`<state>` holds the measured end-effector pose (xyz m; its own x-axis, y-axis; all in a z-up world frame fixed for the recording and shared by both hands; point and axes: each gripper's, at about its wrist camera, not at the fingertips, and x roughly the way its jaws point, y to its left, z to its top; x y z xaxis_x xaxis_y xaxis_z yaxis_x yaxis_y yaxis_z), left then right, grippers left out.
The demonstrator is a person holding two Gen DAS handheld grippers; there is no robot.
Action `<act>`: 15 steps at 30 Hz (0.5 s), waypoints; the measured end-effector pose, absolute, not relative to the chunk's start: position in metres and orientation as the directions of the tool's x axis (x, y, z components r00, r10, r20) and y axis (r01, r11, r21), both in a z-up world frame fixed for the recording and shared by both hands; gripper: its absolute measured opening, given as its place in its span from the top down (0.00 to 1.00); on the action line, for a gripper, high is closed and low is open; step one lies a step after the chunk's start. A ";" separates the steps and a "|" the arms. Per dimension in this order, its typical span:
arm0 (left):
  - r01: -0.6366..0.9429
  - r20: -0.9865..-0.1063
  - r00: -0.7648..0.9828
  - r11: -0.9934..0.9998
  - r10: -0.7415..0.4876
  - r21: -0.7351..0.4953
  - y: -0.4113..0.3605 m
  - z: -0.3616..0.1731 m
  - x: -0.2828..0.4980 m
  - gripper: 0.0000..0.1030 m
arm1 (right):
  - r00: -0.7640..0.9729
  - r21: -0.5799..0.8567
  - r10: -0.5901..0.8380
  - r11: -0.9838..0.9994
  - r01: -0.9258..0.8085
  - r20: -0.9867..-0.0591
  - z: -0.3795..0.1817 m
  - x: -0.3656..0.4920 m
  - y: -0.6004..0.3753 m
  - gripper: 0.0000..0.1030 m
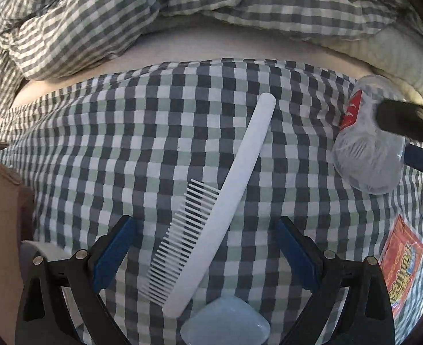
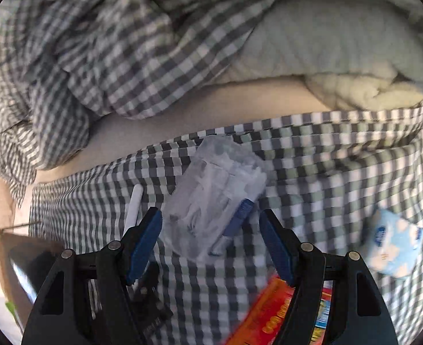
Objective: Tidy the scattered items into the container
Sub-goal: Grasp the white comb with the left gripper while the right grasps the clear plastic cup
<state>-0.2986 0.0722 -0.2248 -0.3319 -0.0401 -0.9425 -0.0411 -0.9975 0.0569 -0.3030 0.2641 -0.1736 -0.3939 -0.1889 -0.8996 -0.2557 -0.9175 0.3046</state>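
The left wrist view shows a white comb lying slantwise on the checked bedsheet, its teeth toward the sheet's left edge and its handle running up toward the far edge. Only the tip of that comb shows in the right wrist view, beside the left finger there. A pale blue rounded piece shows only in the left view, at the bottom between the fingers; what it is cannot be told.

The right wrist view shows the clear plastic bottle from above, lying on the sheet with a blue label strip on its side. The left view shows the same bottle near the right edge of the sheet, with a red label; the writing on it is too small to read. A light blue tissue pack with white cloud shapes lies toward the right edge, plain in the right view and only a sliver in the left. An orange and red snack packet bears yellow lettering that cannot be read. A rumpled checked duvet lies beyond the sheet's far edge. The container cannot be made out with certainty in either view.

The left tongs stand wide open astride the comb's toothed end, the blue pads apart from it. The right tongs are likewise open, just over the lower end of the bottle, gripping nothing.
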 end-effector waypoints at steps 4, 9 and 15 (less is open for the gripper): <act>-0.057 -0.940 -0.341 -0.997 -0.022 0.044 0.069 -0.228 -0.297 0.03 | -0.375 0.330 -0.203 -0.890 -0.315 -0.905 -0.190 -0.319 0.258 0.28; -0.109 -0.941 -0.340 -0.993 -0.002 0.041 0.073 -0.221 -0.287 0.39 | -0.331 0.356 -0.239 -0.861 -0.362 -0.913 -0.208 -0.327 0.257 0.33; -0.160 -0.950 -0.312 -0.986 0.013 0.040 0.073 -0.211 -0.283 0.65 | -0.367 0.361 -0.227 -0.864 -0.352 -0.902 -0.179 -0.307 0.271 0.38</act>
